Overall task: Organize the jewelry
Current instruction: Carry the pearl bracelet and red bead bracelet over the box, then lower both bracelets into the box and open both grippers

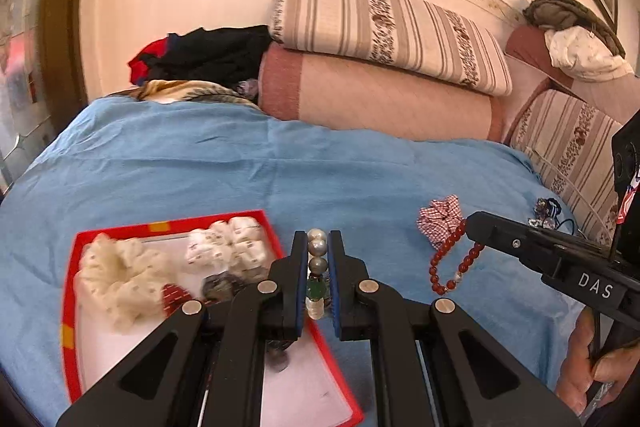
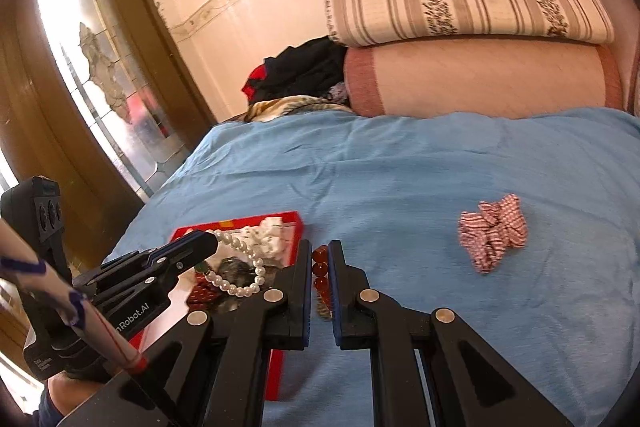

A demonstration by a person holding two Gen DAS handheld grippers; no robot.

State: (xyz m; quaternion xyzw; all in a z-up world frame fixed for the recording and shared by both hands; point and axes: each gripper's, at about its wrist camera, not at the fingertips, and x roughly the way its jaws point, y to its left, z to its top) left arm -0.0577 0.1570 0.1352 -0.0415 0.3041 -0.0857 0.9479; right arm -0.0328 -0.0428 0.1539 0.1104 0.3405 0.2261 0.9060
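My left gripper [image 1: 318, 239] is shut on a pearl bracelet [image 1: 317, 269] with a green bead, held above the right edge of a red tray [image 1: 70, 279]. In the right wrist view that pearl bracelet [image 2: 244, 273] hangs as a loop from the left gripper [image 2: 210, 241] over the red tray [image 2: 294, 217]. My right gripper [image 2: 320, 249] is shut on a red bead bracelet [image 2: 321, 275], lifted off the blue bedspread [image 2: 400, 179]. The left wrist view shows this red bead bracelet [image 1: 448, 263] dangling from the right gripper [image 1: 472, 223]. Inside the tray lie a cream scrunchie [image 1: 120, 279], a white printed scrunchie [image 1: 232, 247] and dark pieces.
A red-and-white checked scrunchie [image 2: 494, 237] lies on the bedspread to the right, and a small blue-corded trinket [image 1: 546, 213] sits farther right. Rolled bedding and striped cushions [image 1: 384, 23] line the wall behind. A door [image 2: 92, 67] stands at the left. A hand [image 1: 592, 359] holds the right gripper.
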